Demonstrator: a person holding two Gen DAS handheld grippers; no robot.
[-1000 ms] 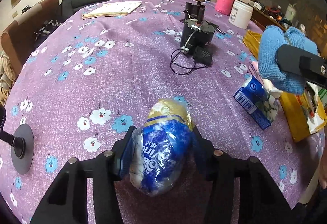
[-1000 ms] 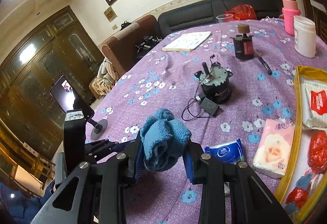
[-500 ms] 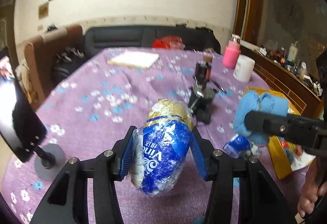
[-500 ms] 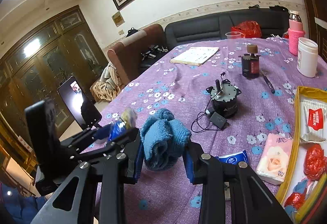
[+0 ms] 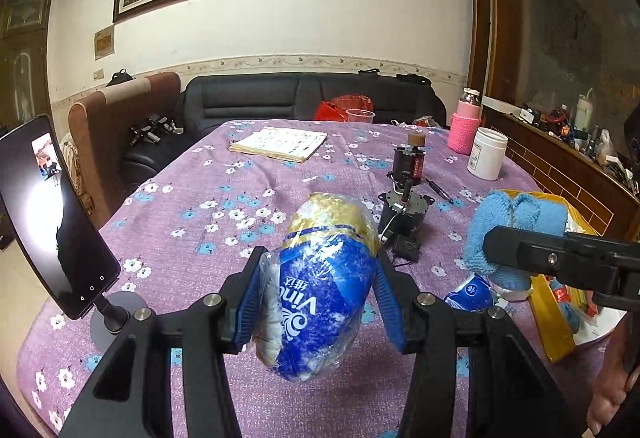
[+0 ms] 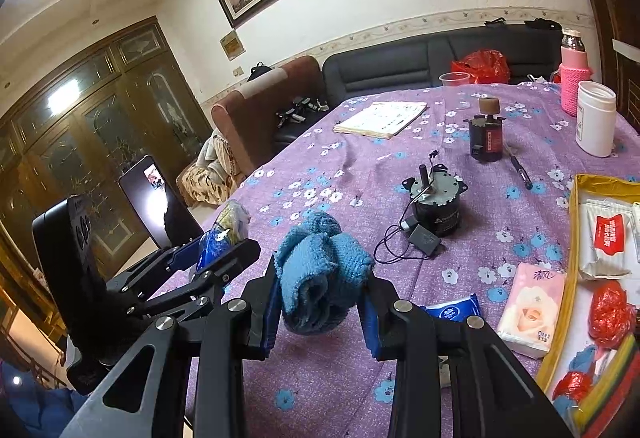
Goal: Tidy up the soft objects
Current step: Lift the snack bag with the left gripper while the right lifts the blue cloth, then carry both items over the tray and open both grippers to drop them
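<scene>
Both grippers are holding soft items clear above the purple flowered tablecloth [image 5: 224, 198]. Left gripper [image 5: 318, 302] is squeezing a blue-and-gold plastic-wrapped tissue roll [image 5: 324, 290]; right gripper [image 6: 322, 302] is pinching a bunched blue knitted cloth [image 6: 320, 278], probably carrying both toward the yellow-rimmed tray [image 6: 572, 238] of soft goods at the right.

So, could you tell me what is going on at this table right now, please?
A person is tidying soft things with a handheld gripper in each hand. The left gripper is shut on a blue and gold tissue pack, held above the purple tablecloth. The right gripper is shut on a rolled blue towel. A yellow-rimmed tray at the right already holds other soft packs.
</scene>
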